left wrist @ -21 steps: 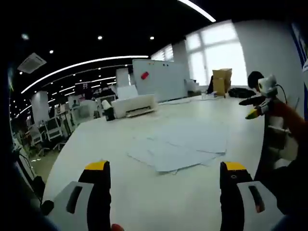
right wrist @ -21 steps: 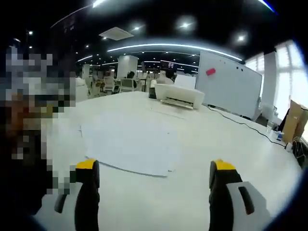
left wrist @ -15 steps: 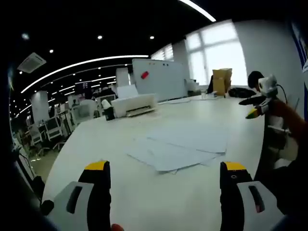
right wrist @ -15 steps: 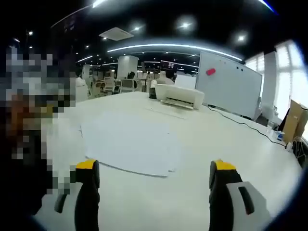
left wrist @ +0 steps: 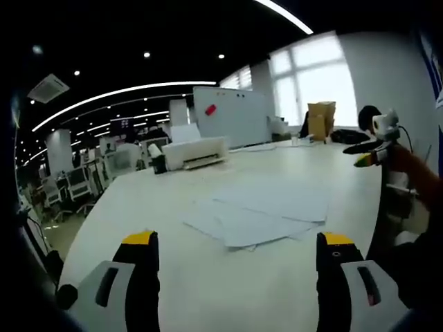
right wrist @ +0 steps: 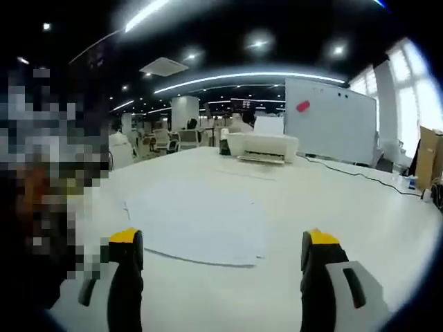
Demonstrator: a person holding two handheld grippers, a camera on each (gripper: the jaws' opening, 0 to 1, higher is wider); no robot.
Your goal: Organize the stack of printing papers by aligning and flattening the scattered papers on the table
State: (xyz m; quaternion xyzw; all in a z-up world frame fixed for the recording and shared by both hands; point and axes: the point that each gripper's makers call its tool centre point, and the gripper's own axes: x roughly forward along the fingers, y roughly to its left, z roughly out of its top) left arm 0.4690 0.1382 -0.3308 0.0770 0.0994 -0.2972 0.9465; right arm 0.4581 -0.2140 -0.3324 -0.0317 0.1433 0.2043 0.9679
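Scattered white printing papers (left wrist: 259, 214) lie overlapping and askew on the white table (left wrist: 208, 283), ahead of my left gripper (left wrist: 235, 242), which is open with nothing between its yellow-tipped jaws. The same papers (right wrist: 197, 221) spread flat in the right gripper view, just beyond my right gripper (right wrist: 221, 242), also open and holding nothing. In the left gripper view the right gripper (left wrist: 370, 153) shows at the right edge, held in a hand above the table.
A white printer (left wrist: 194, 151) (right wrist: 261, 146) stands at the table's far side with a whiteboard (left wrist: 232, 114) (right wrist: 331, 119) behind it. A cardboard box (left wrist: 320, 117) sits by the window. A cable (right wrist: 360, 176) runs across the table. Office chairs (left wrist: 73, 187) stand off the left.
The right gripper view has swung slightly right and tilted, so printer and whiteboard shifted in it. The left gripper view barely moved. Papers lie as before; both grippers stay open.
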